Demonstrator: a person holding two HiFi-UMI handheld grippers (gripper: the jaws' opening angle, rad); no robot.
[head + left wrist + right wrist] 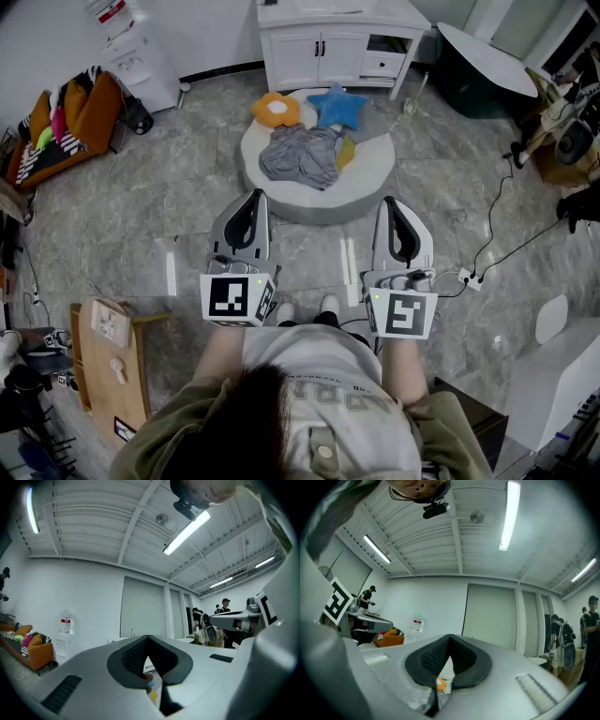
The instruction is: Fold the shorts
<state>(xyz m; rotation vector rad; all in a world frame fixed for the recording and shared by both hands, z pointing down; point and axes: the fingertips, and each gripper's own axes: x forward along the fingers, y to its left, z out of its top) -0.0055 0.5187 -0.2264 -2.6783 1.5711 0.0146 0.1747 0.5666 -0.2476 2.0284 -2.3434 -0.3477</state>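
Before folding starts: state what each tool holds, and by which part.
Nothing: left tool and right tool are shut, empty; the shorts lie on the cushion.

Bright, even light comes from ceiling tube lamps [186, 532], which glare white in both gripper views. Away from those lamps, fisheye bending and dark corners grow; floor [141, 206] shadows are soft.

**Much sits behind the claws' own bodies**
In the gripper views the grey left claw [149, 640] and grey right claw [450, 638] block everything low. Only an orange sliver [440, 683] shows through the right notch, too small to identify. In the head view the crumpled grey shorts [300, 157] half-cover a yellow item [346, 153], and the left edge cuts off the orange sofa [66, 127].
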